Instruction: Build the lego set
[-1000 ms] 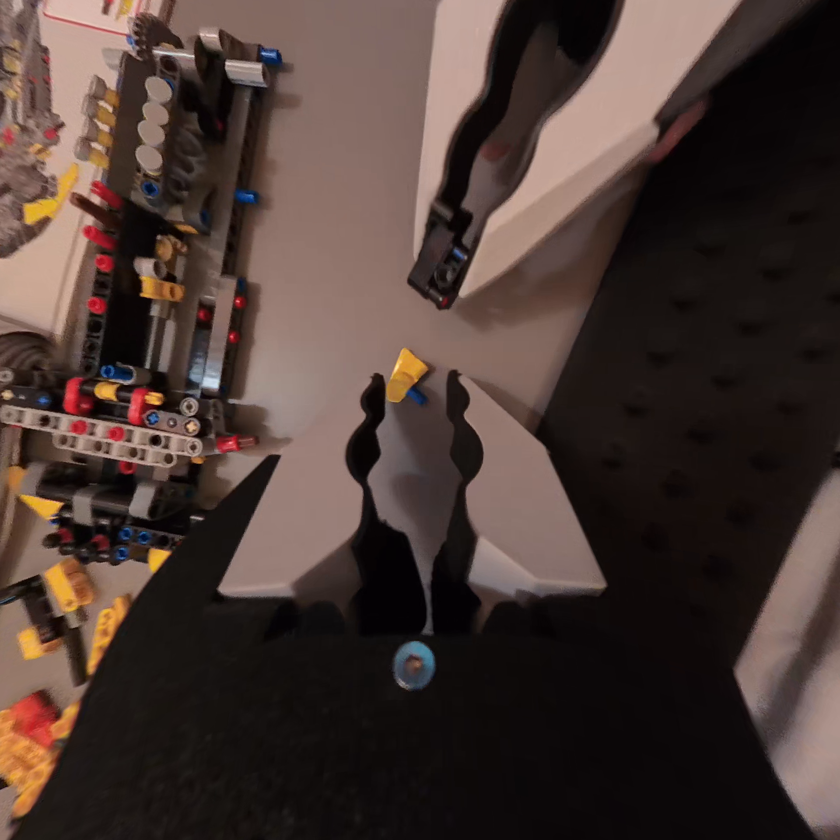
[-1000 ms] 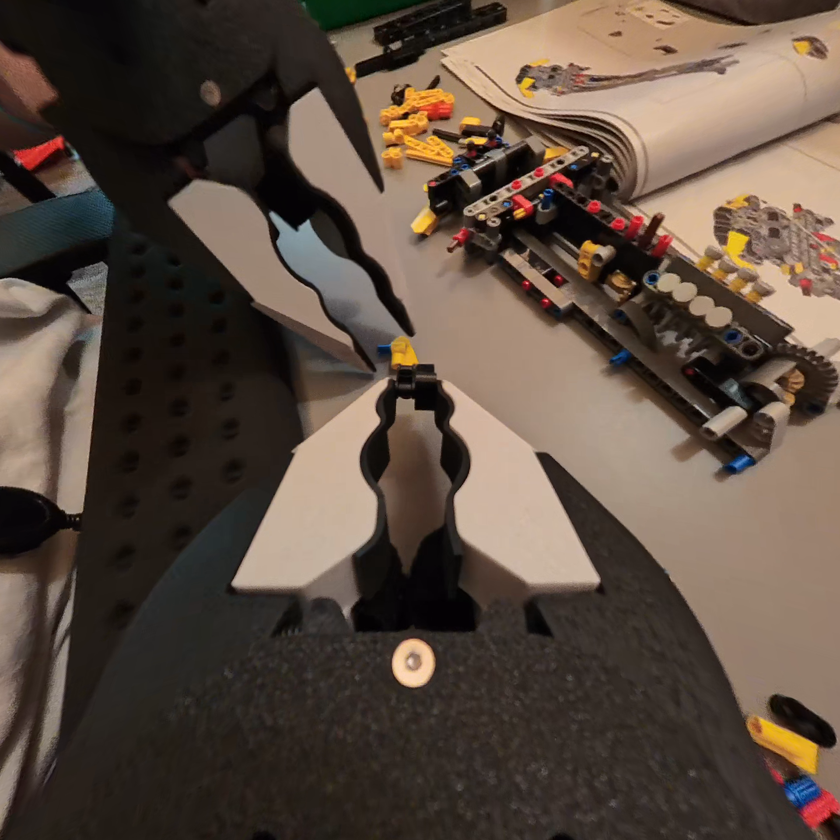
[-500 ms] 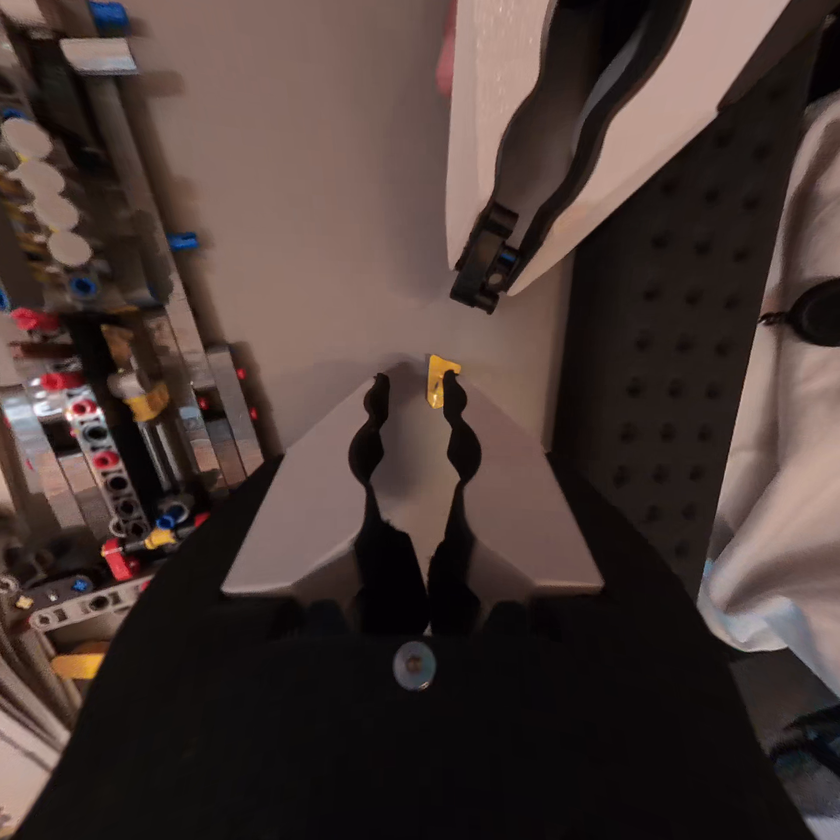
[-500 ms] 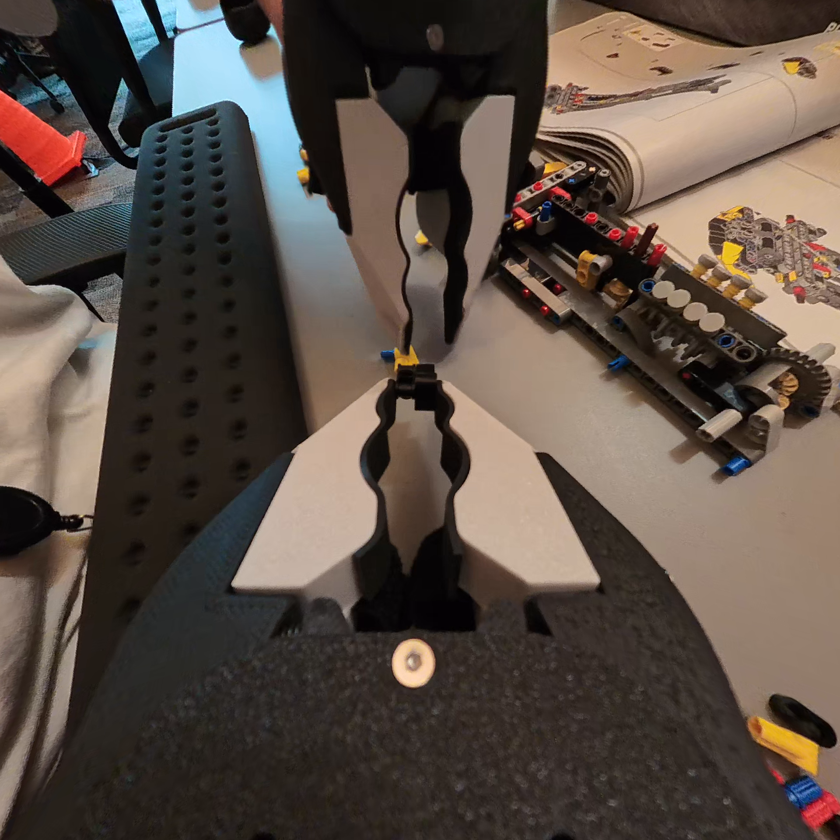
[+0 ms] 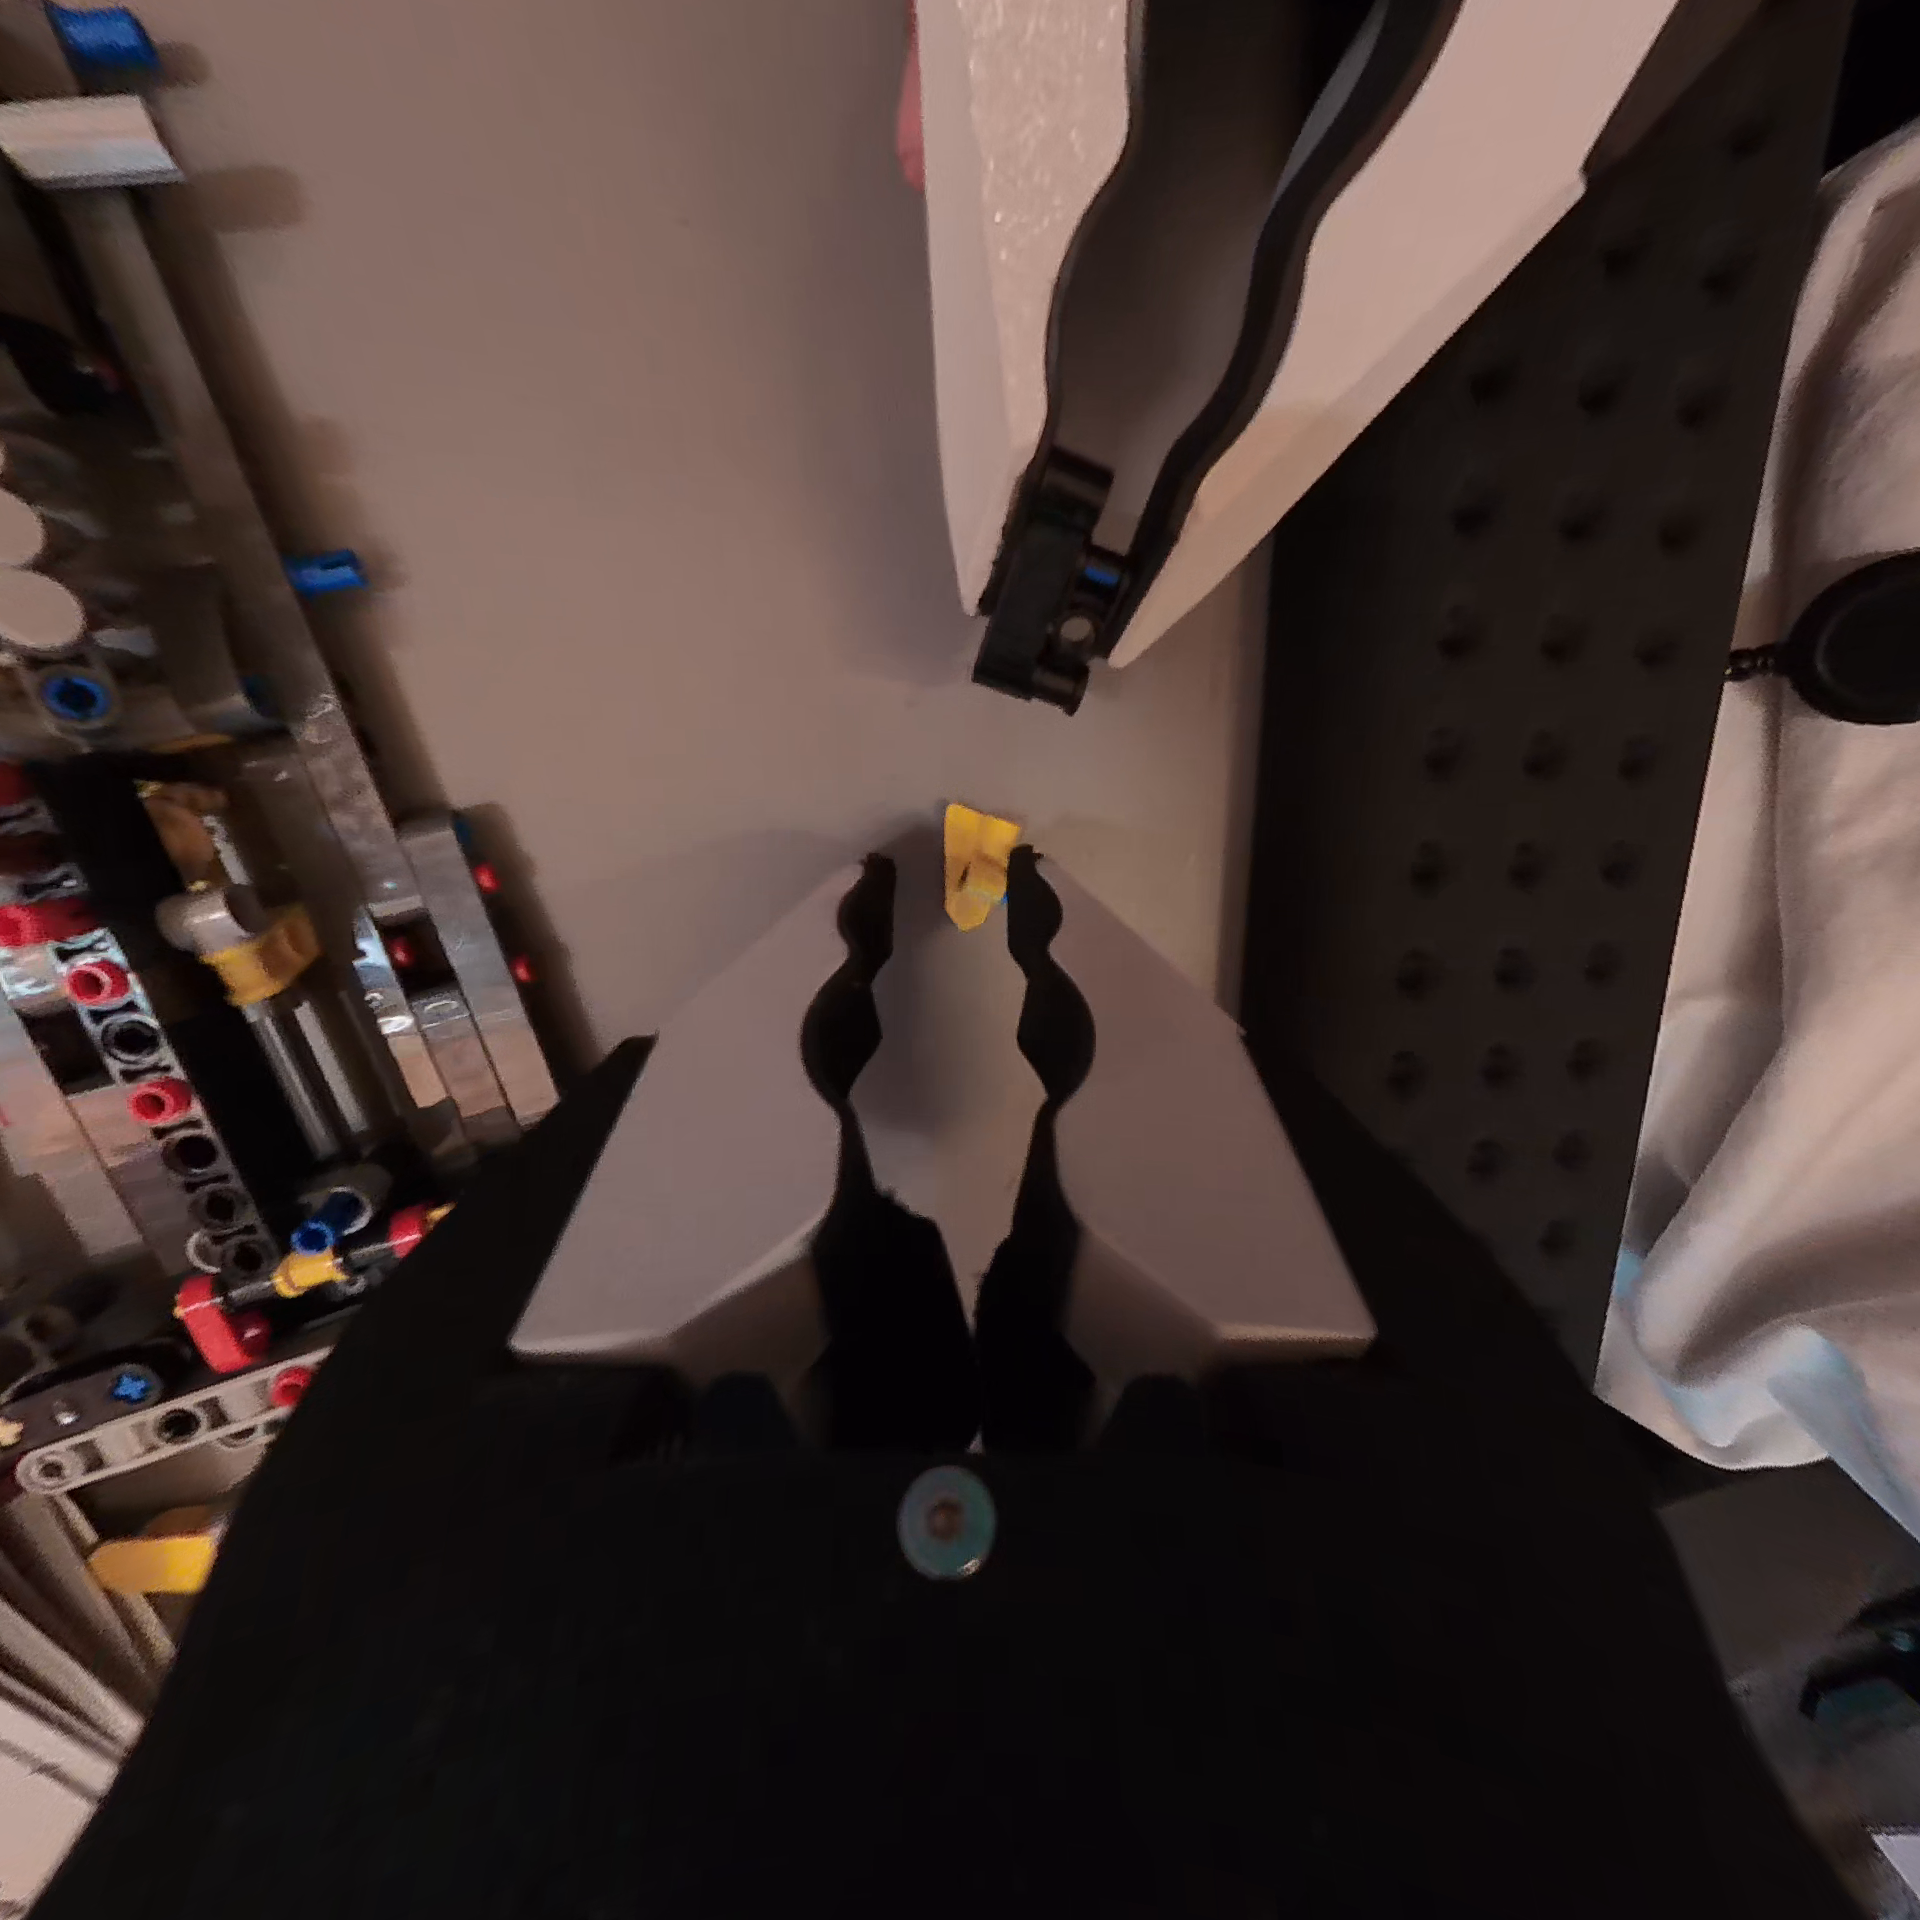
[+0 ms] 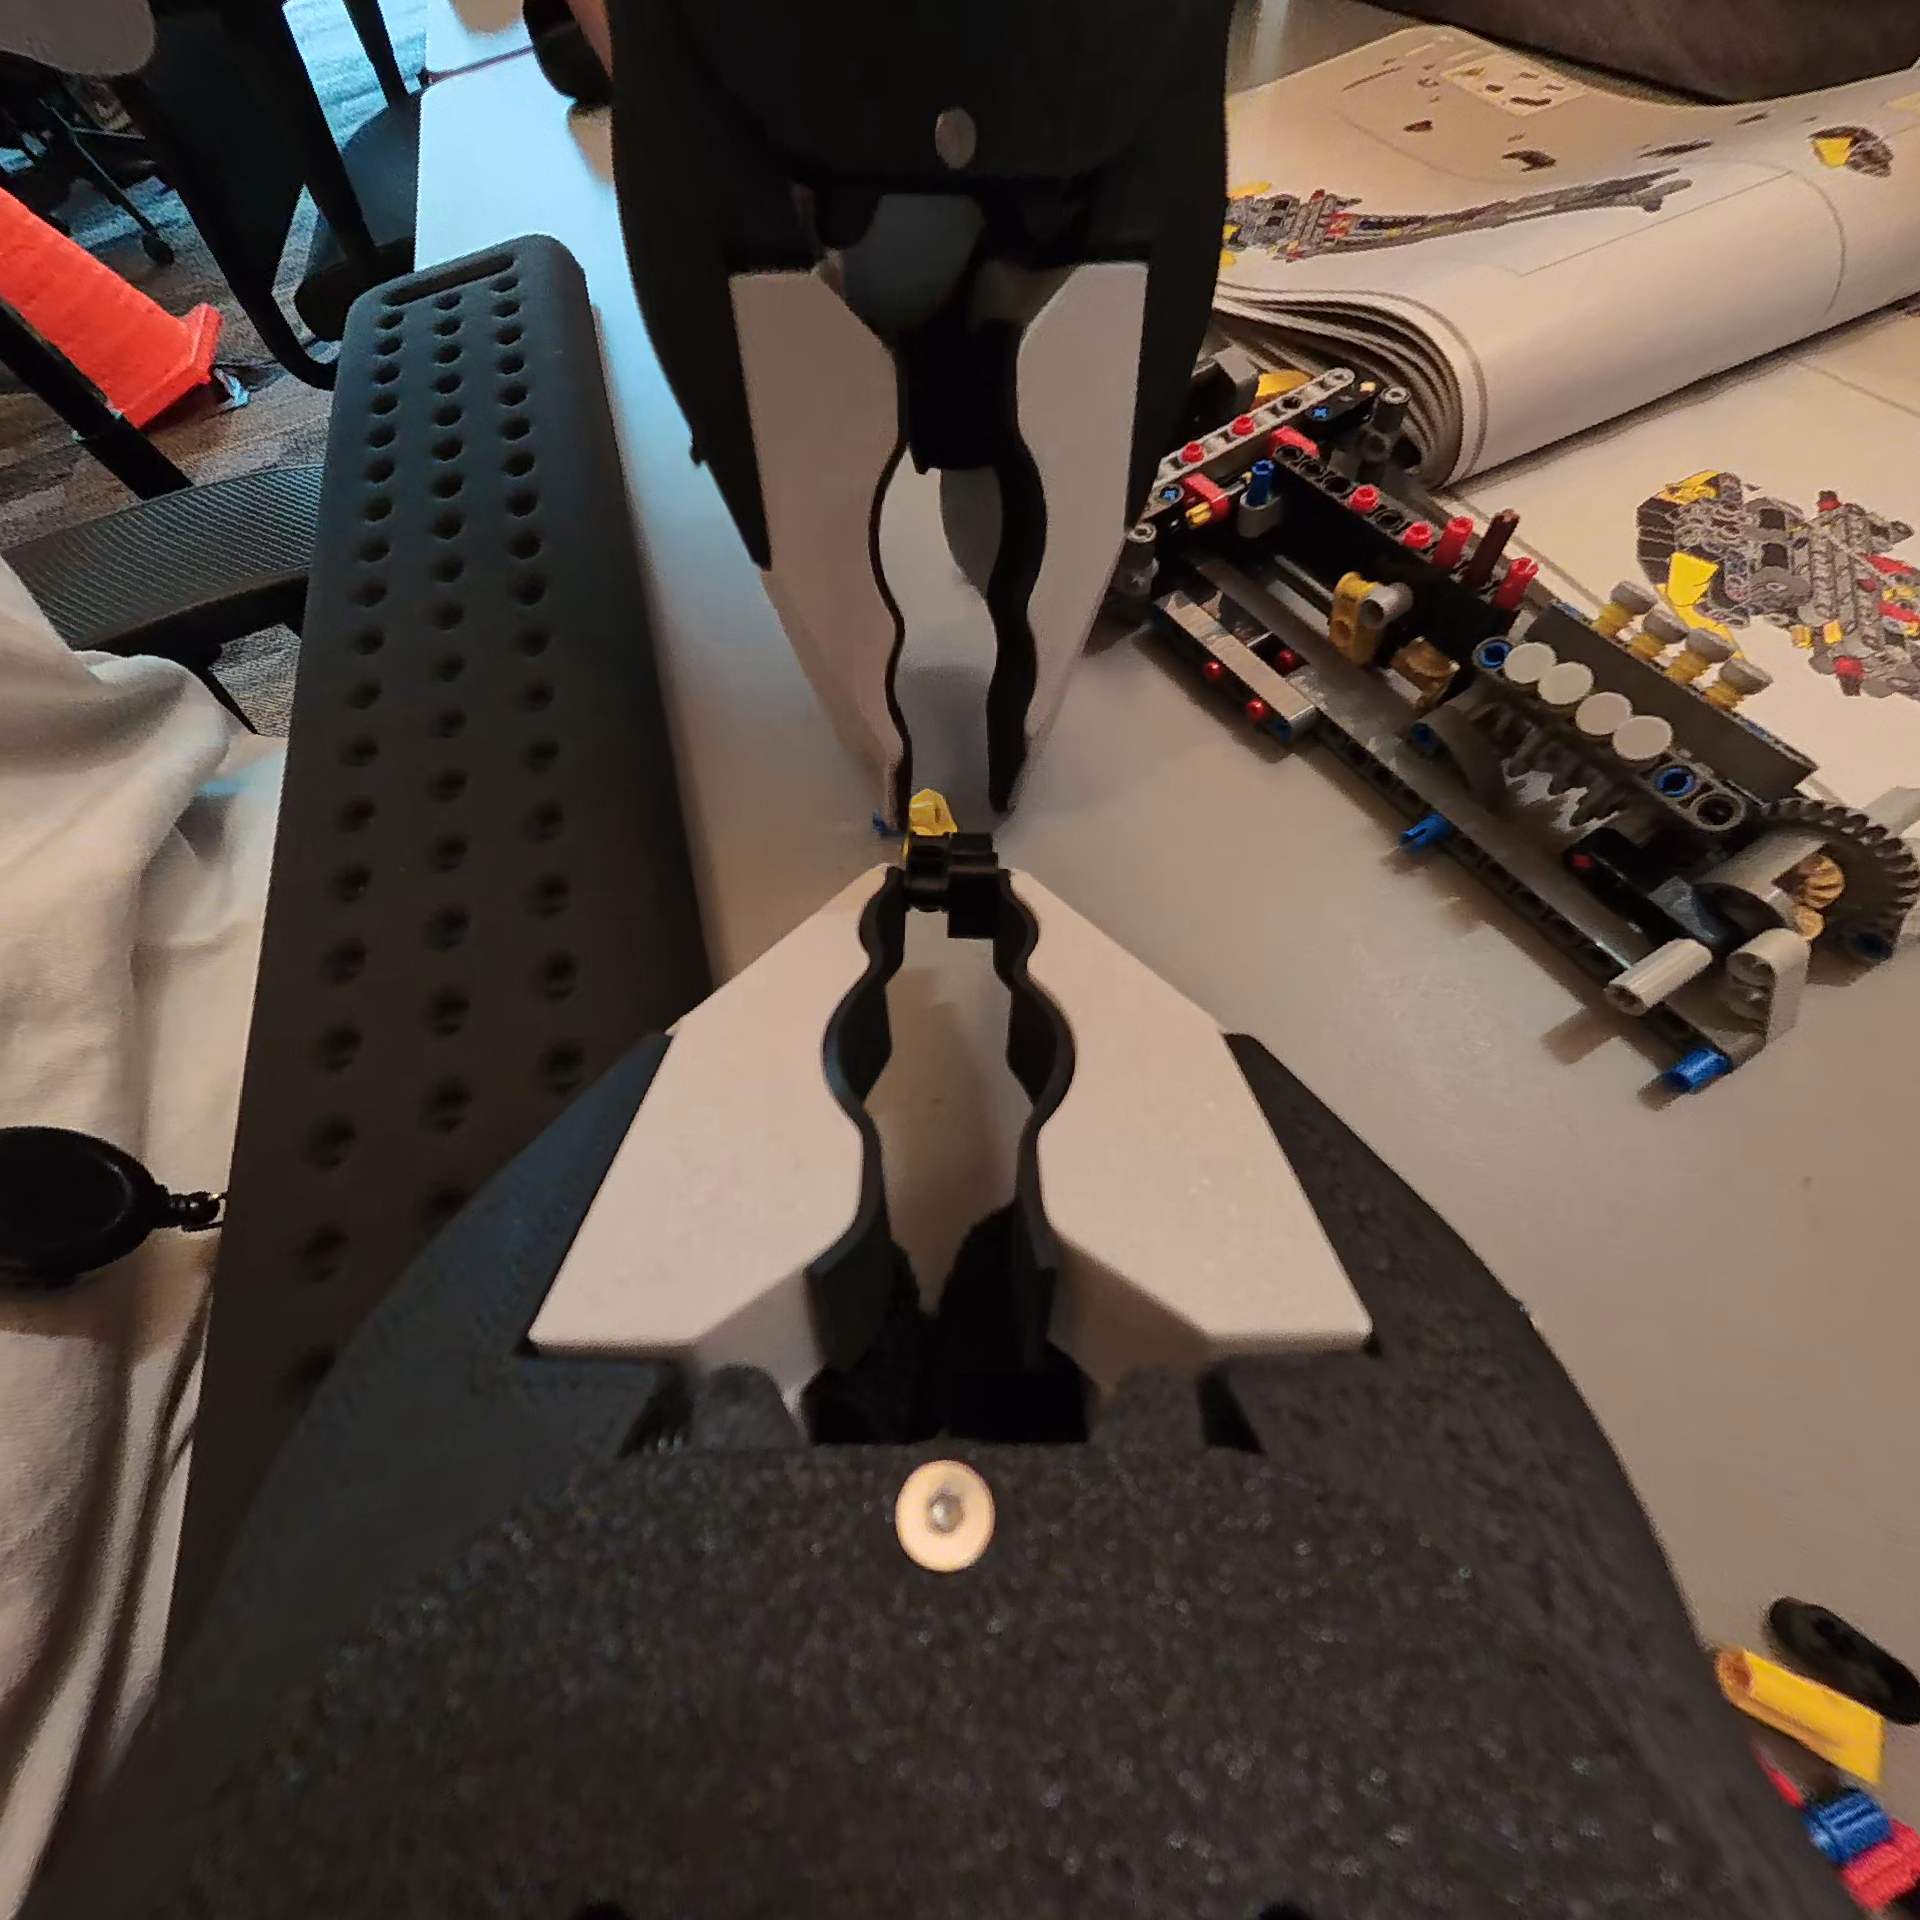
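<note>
Left wrist view: the left gripper (image 5: 951, 868) has its fingers spread around a small yellow piece (image 5: 975, 862) lying on the grey worktop (image 5: 623, 468).

Right wrist view: the right gripper (image 6: 948, 885) pinches a black connector (image 6: 951, 868) just beside that piece; the half-built model (image 6: 1475, 665) sits farther right.

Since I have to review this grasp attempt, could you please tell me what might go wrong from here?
1. The yellow piece sits beside one finger of the open left claw, not centred, so closing may push it sideways or flip it away.
2. The right claw pinches its black connector only at the tips; a bump from the left claw could twist it loose.
3. The table's near edge is close, so the piece could slide off.
</note>
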A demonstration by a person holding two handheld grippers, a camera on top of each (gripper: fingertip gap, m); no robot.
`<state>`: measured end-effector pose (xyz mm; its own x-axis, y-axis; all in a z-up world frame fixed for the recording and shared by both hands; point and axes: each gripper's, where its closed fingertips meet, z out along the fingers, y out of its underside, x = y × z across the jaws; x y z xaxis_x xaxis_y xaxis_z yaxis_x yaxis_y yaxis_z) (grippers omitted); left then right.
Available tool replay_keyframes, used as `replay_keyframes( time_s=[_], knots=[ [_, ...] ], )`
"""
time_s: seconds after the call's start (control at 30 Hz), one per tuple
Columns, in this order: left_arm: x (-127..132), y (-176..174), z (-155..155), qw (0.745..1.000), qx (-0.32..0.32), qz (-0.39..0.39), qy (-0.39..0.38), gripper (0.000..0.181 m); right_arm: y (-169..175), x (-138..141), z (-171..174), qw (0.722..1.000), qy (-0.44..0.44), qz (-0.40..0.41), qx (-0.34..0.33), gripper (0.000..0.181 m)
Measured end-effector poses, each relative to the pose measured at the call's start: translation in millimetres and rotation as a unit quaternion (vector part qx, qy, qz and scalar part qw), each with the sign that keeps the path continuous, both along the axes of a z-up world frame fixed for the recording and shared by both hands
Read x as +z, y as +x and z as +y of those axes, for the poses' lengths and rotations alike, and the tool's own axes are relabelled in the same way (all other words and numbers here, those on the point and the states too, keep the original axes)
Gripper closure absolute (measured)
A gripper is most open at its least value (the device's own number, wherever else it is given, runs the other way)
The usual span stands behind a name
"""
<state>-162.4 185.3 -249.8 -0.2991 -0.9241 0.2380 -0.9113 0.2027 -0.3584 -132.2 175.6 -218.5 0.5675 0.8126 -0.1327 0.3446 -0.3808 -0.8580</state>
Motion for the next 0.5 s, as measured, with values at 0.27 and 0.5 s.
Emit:
replay_keyframes(
  time_s=[0.27,0.5],
  knots=[
    [-1,0,-12,1.0,-0.007,-0.004,-0.011,0.17,-1,-2,-1,1.0,-0.005,-0.003,0.003,0.166],
    [-1,-6,-13,0.999,-0.037,-0.015,0.009,0.171,0,-1,-1,1.0,-0.003,-0.002,0.003,0.166]
  ],
)
